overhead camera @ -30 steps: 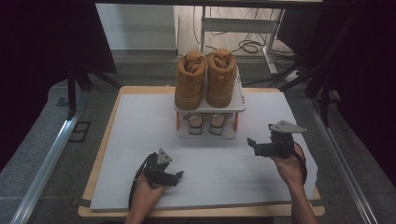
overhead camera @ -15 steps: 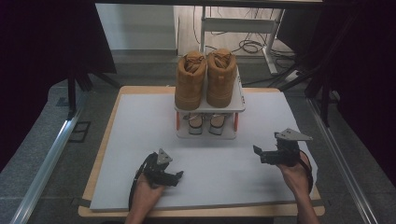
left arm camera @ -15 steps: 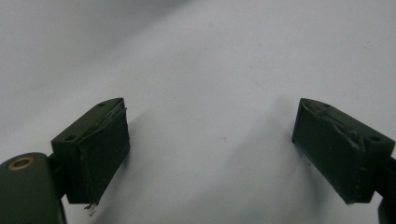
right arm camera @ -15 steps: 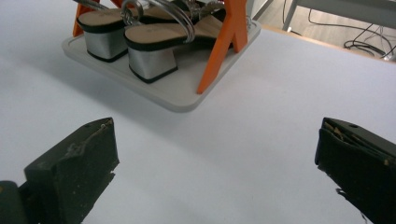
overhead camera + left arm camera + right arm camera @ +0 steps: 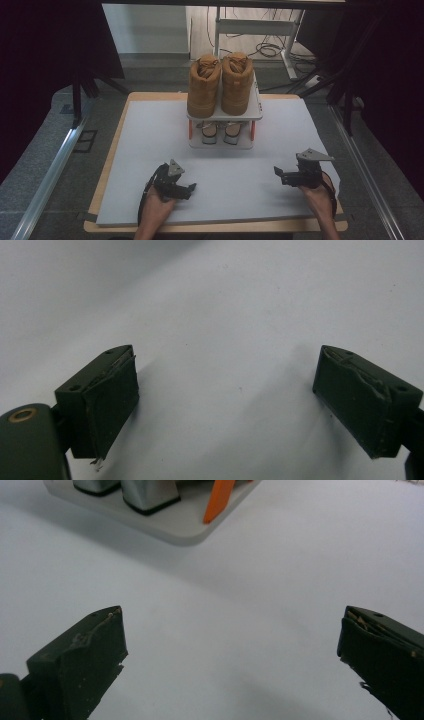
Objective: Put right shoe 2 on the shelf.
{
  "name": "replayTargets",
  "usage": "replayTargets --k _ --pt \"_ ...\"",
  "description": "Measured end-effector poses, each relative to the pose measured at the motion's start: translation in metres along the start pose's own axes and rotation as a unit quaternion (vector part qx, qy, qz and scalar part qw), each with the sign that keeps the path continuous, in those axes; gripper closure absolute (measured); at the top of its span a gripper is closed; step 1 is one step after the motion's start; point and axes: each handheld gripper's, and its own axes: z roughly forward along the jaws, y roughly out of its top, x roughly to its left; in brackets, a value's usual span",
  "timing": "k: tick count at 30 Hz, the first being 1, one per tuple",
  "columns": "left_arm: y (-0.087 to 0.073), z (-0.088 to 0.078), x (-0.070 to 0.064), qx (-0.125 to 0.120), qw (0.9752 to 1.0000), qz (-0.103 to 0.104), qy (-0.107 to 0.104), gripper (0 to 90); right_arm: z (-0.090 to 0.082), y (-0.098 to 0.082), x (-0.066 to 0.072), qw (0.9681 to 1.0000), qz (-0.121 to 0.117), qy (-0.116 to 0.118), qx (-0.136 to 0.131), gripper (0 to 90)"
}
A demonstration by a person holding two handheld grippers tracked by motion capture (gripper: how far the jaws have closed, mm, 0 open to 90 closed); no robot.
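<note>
Nearest the person, the left black two-jaw tool (image 5: pixel 191 188) lay low on the white sheet covering the wooden desk (image 5: pixel 230 170), held in the left hand (image 5: pixel 159 200) at the near left part of the sheet; its jaws stood wide apart with nothing between them, and in the left gripper view the left tool (image 5: pixel 227 405) showed just bare white surface in the gap. At the near right, the right black two-jaw tool (image 5: pixel 278 172) was held in the right hand (image 5: pixel 314 192), with its grey three-cornered plate on top and its tips pointing toward the middle of the desk. Its jaws were also spread wide and held nothing; in the right gripper view the right tool (image 5: pixel 232 650) faced open white sheet, with the corner of the rack's base and one orange post visible farther off at the top. The two tools were well apart from each other. Beyond them, at the far middle of the desk, stood a small white two-tier shoe rack with orange posts (image 5: pixel 255 107). A pair of tan suede ankle boots (image 5: pixel 220 85) stood upright side by side on its top shelf, and a pair of grey low shoes (image 5: pixel 219 132) sat on the lower tier. Both tools were well clear of the rack and the shoes.
</note>
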Motion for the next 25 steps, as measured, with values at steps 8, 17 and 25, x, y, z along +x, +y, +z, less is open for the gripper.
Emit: replayTargets --k 8,17,25 --pt "0.000 0.000 0.000 0.000 1.0000 0.001 0.000 10.7 0.007 -0.022 -0.003 0.9996 0.012 0.002 0.024 0.0" --pt "0.000 0.000 0.000 0.000 1.0000 0.001 0.001 10.7 0.016 -0.032 -0.005 0.9983 0.020 0.004 0.055 1.9" --pt "0.000 0.000 0.000 0.000 1.0000 -0.001 -0.001 10.6 0.020 -0.032 -0.003 0.9969 0.009 -0.005 0.078 2.8"
